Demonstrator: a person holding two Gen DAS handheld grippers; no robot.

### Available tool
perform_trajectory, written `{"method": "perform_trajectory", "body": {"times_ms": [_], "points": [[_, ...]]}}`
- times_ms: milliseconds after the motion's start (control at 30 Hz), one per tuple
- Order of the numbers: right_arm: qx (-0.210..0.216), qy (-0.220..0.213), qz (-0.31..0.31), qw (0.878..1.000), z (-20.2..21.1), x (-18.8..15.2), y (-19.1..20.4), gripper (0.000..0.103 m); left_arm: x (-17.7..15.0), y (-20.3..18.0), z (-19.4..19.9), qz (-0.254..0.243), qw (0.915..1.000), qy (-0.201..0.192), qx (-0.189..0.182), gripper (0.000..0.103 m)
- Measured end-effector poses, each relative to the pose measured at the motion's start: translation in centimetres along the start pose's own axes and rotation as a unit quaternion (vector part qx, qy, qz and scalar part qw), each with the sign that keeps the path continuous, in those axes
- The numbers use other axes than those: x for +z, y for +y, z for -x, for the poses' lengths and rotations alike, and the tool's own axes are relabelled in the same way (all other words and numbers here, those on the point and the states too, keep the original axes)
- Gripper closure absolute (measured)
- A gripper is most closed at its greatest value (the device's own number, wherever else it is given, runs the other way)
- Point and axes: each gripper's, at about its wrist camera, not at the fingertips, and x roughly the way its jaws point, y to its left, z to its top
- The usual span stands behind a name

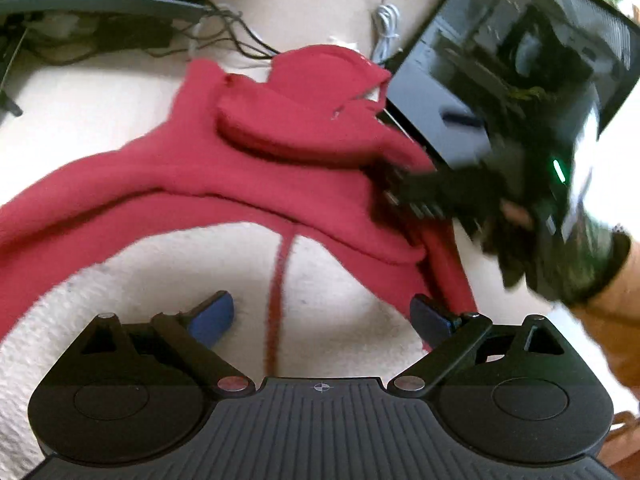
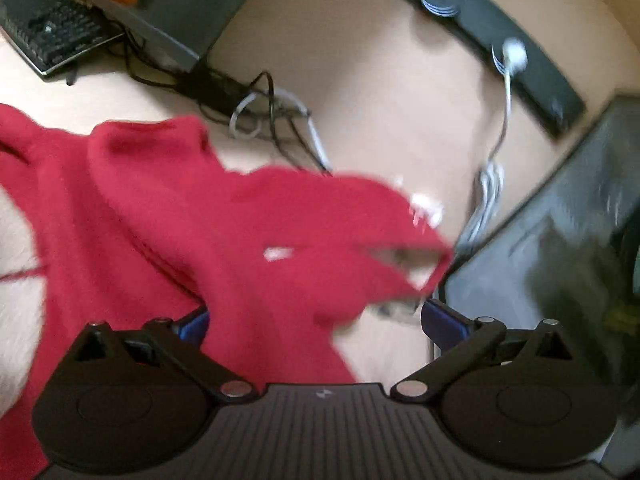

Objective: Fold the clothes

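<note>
A red hoodie (image 1: 248, 160) lies spread across a white textured surface (image 1: 168, 272), its hood bunched at the far side. One red drawstring (image 1: 276, 300) trails toward me between the blue pads (image 1: 212, 316) of my left gripper (image 1: 320, 316), which is open just short of the hoodie's near edge. My right gripper (image 1: 390, 188), held by a gloved hand (image 1: 568, 256), reaches onto the hoodie's right side. In the right wrist view the hoodie (image 2: 168, 216) is blurred, and its cloth lies between the wide-apart fingers of my right gripper (image 2: 316, 322).
A black glass-sided computer case (image 1: 500, 60) stands close to the hoodie's right side. Dark cables (image 2: 256, 108) and a white cord (image 1: 386, 20) lie beyond the hood. A keyboard (image 2: 52, 28) sits on a low desk at the far left.
</note>
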Motion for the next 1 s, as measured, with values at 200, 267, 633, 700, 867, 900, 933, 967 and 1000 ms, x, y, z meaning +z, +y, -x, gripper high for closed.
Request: {"method": "perform_trajectory", "body": {"times_ms": [200,267,633,700,867,900,933,967,1000], "points": [[-0.109,-0.039,-0.023,0.993,2.5,0.8,-0.5,0.006,0.3,-2.0,0.6,-0.026,0.9996,0.004,-0.002,0.004],[-0.161,-0.057,-0.056,0.984,4.9,0.2,-1.6,0.006,0.4,-2.7,0.8,-0.035,0.9994,0.005,-0.002,0.004],[-0.23,0.065,-0.336,0.911,18.5,-14.2,-4.7,0.005,3.5,-8.4,-4.2,-0.315,0.9488,0.023,0.01,0.002],[-0.209,0.061,-0.369,0.904,20.3,-15.4,-4.9,0.003,4.2,-8.8,-4.8,-0.276,0.9554,0.043,-0.097,0.002],[-0.189,0.063,-0.401,0.894,23.5,-17.9,-5.5,0.0,5.1,-9.8,-7.3,-0.235,0.969,-0.013,-0.076,0.002],[-0.191,0.066,-0.399,0.894,24.1,-18.5,-5.0,0.0,4.8,-10.4,-7.8,-0.261,0.9644,-0.044,-0.011,0.002],[-0.192,0.069,-0.398,0.894,24.4,-18.9,-5.0,0.0,4.5,-11.0,-8.3,-0.286,0.9543,-0.072,0.047,0.002],[-0.193,0.073,-0.399,0.893,24.4,-19.2,-5.1,0.0,4.4,-11.4,-9.0,-0.313,0.9436,-0.082,0.071,0.002],[-0.192,0.076,-0.401,0.893,24.4,-19.3,-5.3,0.0,4.2,-11.6,-9.5,-0.329,0.9377,-0.078,0.078,0.002]]}}
